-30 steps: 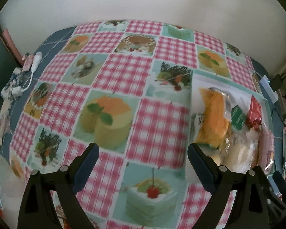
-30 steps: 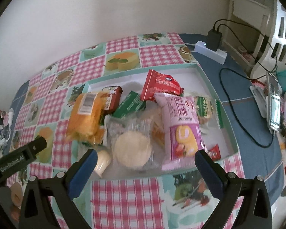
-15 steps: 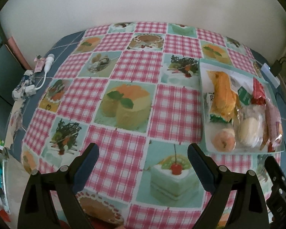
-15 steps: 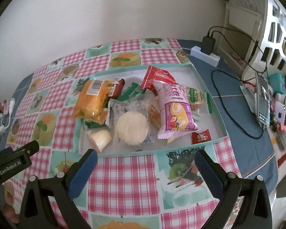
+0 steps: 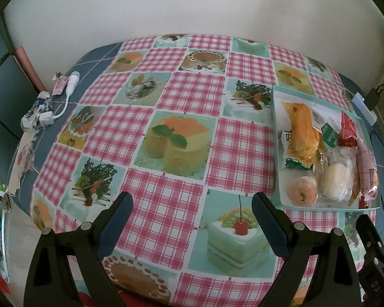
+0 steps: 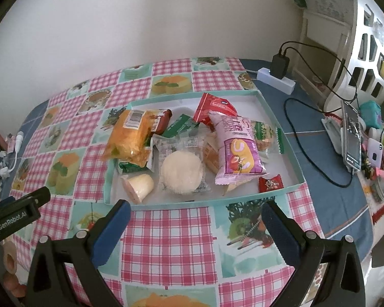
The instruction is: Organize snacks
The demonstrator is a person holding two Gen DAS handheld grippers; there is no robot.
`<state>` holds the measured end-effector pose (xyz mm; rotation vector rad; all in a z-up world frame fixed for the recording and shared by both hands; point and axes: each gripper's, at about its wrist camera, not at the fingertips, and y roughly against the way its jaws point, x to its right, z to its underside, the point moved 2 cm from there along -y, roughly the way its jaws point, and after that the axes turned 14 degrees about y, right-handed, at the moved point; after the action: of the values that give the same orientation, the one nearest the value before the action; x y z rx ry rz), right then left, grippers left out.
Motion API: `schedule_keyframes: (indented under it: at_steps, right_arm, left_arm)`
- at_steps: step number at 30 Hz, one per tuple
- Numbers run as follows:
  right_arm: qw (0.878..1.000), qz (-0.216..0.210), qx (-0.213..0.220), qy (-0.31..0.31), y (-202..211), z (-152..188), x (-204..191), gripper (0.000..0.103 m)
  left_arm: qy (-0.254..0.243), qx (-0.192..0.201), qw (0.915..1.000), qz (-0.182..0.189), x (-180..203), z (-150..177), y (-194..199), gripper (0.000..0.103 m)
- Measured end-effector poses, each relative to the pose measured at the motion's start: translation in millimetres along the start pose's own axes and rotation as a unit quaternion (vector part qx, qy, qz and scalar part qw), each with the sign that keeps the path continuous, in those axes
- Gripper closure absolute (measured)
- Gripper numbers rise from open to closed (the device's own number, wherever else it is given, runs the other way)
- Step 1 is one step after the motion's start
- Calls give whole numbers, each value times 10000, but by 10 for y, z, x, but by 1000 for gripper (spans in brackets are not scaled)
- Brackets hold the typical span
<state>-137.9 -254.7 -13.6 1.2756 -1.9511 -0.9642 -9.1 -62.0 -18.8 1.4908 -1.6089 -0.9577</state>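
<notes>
Both grippers hover over the pink-check cake-print tablecloth w/ nothing between the pads: left gripper jaws wide apart, right gripper jaws wide too. Snacks sit piled in a shallow teal-rimmed white cardboard tray, just beyond the right gripper & well off to the right in the left view: orange plastic-wrapped cake, pink swiss-roll packet, red foil packet, round white pastry in clear wrap, small red candy. White power strip w/ black charger lies on the blue cloth past the tray.

Bench under checked cake-print cloth; snack tray on it; power strip behind tray; phone right of tray.
</notes>
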Motion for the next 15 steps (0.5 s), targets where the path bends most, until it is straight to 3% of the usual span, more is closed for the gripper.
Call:
schedule_keyframes:
  at_steps: [15]
  right_arm:
    - [10000, -12, -3, 77, -13, -13, -54, 0]
  left_arm:
    - [-121, 30, 9999, -42, 19, -23, 1, 9]
